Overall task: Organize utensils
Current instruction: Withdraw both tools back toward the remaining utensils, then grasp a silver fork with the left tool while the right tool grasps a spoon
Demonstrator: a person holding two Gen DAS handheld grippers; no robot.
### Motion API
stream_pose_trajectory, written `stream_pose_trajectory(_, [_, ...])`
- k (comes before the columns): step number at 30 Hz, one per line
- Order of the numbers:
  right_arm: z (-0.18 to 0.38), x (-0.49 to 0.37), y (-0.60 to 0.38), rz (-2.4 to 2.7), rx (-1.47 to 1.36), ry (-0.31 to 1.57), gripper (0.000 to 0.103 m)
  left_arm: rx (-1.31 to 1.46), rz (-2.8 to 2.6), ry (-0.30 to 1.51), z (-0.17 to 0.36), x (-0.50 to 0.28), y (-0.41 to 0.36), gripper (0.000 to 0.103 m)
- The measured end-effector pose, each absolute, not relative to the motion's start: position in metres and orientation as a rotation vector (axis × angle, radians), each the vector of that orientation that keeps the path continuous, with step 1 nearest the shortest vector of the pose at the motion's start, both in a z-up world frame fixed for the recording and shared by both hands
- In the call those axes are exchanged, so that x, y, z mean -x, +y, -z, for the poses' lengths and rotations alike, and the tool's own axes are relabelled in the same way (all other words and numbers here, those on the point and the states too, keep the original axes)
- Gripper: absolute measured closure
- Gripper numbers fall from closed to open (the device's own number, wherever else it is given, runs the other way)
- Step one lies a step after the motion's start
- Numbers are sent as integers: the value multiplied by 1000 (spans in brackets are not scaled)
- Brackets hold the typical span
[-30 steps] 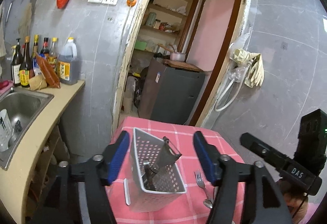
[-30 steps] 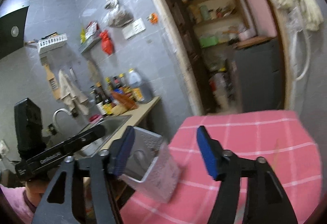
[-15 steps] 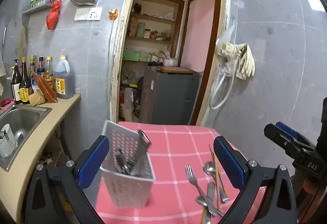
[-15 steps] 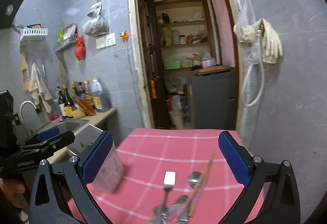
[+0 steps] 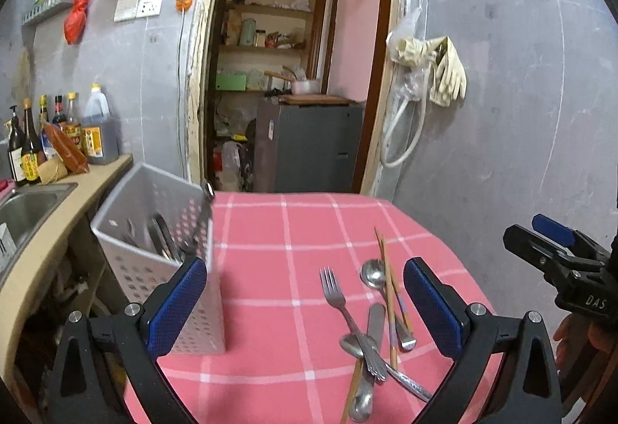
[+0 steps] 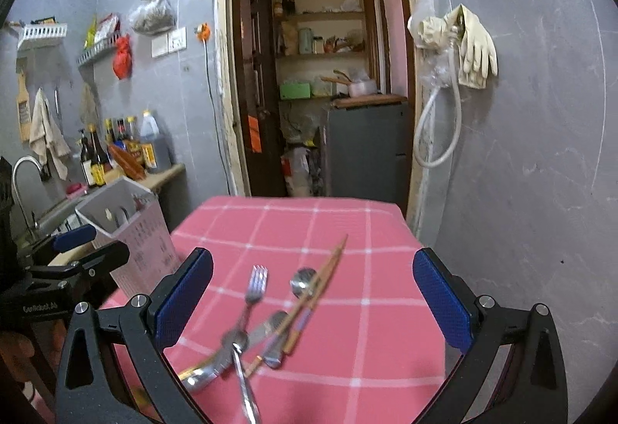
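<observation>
Both grippers' fingers (image 5: 181, 302) gaped empty over crossed cutlery; lifting the top fork (image 5: 337, 298) first, toward the basket (image 5: 154, 230), looked cleanest.

Utensil pile (image 5: 372, 323) beside basket (image 5: 154, 246).

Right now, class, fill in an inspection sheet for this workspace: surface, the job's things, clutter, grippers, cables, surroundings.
Surface: table under a pink checked cloth.
Job's things: white perforated basket at the table's left edge, some metal utensils already inside; a loose pile lies on the cloth: fork, spoon, chopsticks, more cutlery overlapping.
Clutter: nothing seen on the table besides these.
Grippers: left gripper open, empty, above the pile; right gripper open, empty.
Cables: thin cord hanging from a wall plug; white hose looped by the door.
Surroundings: sink and bottles on the counter, rubber gloves on the wall, open doorway with shelves.
</observation>
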State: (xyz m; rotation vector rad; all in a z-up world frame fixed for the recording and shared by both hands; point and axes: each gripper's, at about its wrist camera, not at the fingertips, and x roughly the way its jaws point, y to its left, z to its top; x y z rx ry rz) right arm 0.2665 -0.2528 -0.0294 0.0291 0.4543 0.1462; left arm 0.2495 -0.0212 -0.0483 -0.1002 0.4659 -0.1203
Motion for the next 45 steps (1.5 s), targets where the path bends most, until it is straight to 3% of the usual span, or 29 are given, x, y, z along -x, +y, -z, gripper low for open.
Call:
stream_pose_trajectory(11, [76, -286, -277, -161, -45, 559, 1, 69, 110, 565, 83, -268, -47, 0])
stream_pose_trajectory(22, [124, -327, -283, -293, -129, 701, 2, 228, 210, 768, 125, -294, -46, 1])
stream_pose_trajectory(26, [137, -343, -281, -339, -165, 733, 4, 266, 224, 809, 137, -309, -48, 12])
stream_pose_trajectory(32, [148, -374, -271, -400, -180, 756, 21, 303, 212, 840, 145, -334, -50, 25])
stream_pose_trajectory(45, [156, -437, -233, -554, -123, 799, 61, 322, 223, 996, 173, -374, -64, 69])
